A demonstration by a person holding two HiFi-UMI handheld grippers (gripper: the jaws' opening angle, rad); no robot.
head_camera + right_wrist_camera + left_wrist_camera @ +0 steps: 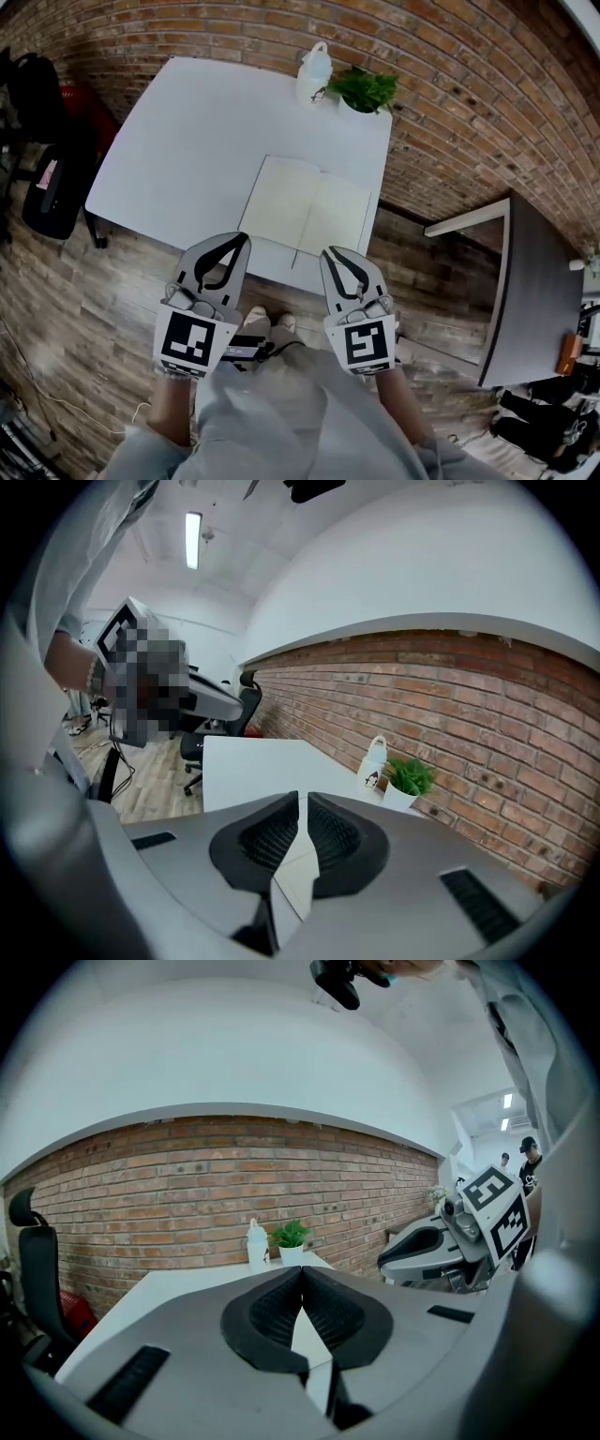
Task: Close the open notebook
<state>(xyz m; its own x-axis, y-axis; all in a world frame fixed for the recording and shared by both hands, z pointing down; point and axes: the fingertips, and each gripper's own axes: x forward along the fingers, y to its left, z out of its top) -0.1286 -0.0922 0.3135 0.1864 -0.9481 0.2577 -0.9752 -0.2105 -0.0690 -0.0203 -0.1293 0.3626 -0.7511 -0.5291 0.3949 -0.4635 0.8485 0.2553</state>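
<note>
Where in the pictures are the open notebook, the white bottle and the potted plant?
open notebook (307, 208), head view, on its centre fold.
white bottle (314, 75), head view, on its body.
potted plant (366, 89), head view, on its leaves.

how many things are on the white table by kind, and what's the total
open notebook: 1
white bottle: 1
potted plant: 1
total: 3
</note>
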